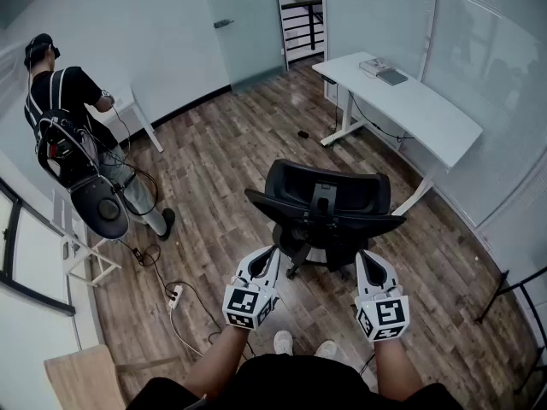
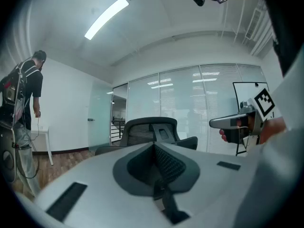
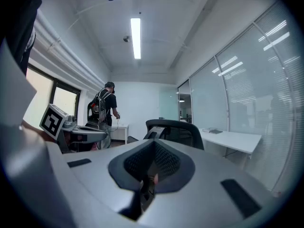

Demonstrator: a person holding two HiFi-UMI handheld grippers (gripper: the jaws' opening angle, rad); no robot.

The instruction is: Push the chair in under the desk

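A black mesh office chair [image 1: 325, 207] stands out on the wood floor with its back toward me, well apart from the white desk [image 1: 410, 101] at the upper right. My left gripper [image 1: 270, 253] and right gripper [image 1: 364, 256] hover just behind the chair's backrest, one on each side, both shut with nothing held. In the left gripper view the shut jaws of the left gripper [image 2: 154, 146] point at the chair [image 2: 149, 129]. The right gripper [image 3: 153, 144] faces the chair [image 3: 178, 129], with the desk [image 3: 232, 139] beyond it.
A person with a backpack [image 1: 68, 118] stands at the far left by a small white table [image 1: 137, 109]. A power strip and cables [image 1: 173, 295] lie on the floor left of me. A book and tablet [image 1: 385, 73] sit on the desk. Glass walls run behind the desk.
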